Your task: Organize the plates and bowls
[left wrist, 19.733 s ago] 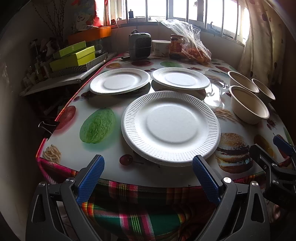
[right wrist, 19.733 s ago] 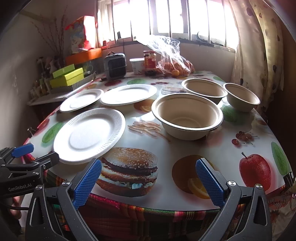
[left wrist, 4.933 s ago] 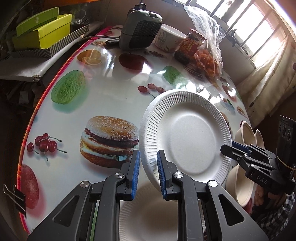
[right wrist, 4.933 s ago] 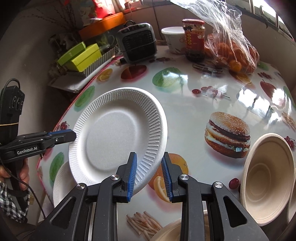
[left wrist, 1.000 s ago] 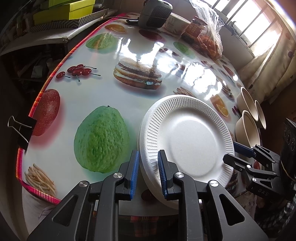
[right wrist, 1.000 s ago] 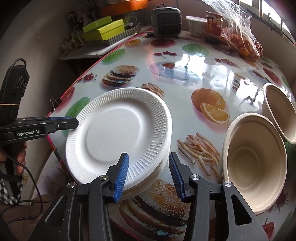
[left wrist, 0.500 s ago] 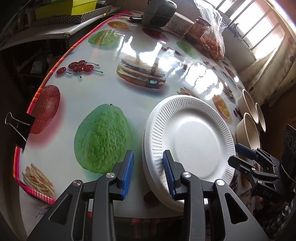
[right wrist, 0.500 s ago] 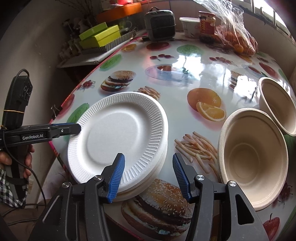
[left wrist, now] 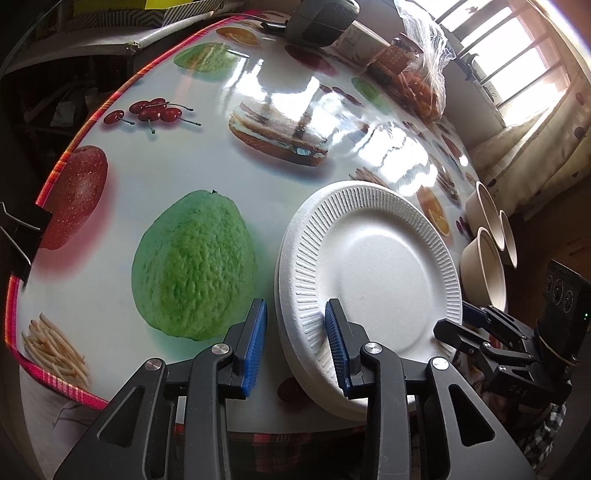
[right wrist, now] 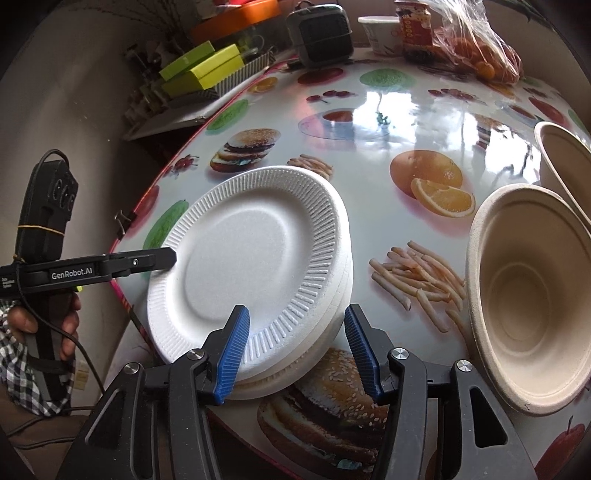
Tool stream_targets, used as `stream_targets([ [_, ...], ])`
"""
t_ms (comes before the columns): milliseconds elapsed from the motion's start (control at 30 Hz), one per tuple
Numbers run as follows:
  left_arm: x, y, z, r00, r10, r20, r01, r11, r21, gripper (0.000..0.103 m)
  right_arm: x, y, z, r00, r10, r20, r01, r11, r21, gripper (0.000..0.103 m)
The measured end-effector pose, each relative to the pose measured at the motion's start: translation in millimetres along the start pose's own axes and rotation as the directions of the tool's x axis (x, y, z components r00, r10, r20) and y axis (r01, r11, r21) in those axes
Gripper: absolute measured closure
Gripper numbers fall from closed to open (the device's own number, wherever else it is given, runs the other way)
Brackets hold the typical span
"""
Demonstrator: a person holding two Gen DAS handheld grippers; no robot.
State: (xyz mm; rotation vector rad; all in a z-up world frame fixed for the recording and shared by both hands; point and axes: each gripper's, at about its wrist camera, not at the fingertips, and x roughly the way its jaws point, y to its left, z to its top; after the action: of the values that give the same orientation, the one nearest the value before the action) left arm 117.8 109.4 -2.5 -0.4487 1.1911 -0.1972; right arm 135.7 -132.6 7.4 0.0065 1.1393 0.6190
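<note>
Left wrist view gives me the stack of white plates (left wrist: 373,273) lying on the table (left wrist: 207,158) near its front edge, just right of the printed green fruit. My left gripper (left wrist: 295,343) straddles the stack's near-left rim: its jaws have just been opening and now stand spread, one pad outside the rim, the other over the top plate, neither pinching that I can see. From the right wrist view, my right gripper (right wrist: 297,354) sits at the stack's near-right rim (right wrist: 255,266); its jaws too have just been opening and stand apart with the rim between them, not clamped. Right of the stack stand the beige bowls (right wrist: 524,314), the nearest one apart from the plates, another just behind it. Beyond the stack, at the table's far end, I see a bag of oranges (right wrist: 480,55) and a small heater (right wrist: 321,33).
</note>
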Motion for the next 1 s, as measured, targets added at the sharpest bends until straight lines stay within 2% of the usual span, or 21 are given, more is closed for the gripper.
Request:
stream_targets([
  [333, 3.0, 0.5, 7.9, 1.000, -0.008, 0.000, 0.008, 1.000, -0.010, 0.069, 3.0, -0.3, 7.6, 1.000, -0.008, -0.001, 0.008, 1.000, 0.000, 0.056],
  [1000, 11.3, 12.6, 51.9, 0.999, 0.044, 0.019, -0.043, 0.999, -0.018, 0.069, 24.3, 2.1, 53.5, 0.999, -0.029, 0.017, 0.029, 0.999, 0.020, 0.057],
])
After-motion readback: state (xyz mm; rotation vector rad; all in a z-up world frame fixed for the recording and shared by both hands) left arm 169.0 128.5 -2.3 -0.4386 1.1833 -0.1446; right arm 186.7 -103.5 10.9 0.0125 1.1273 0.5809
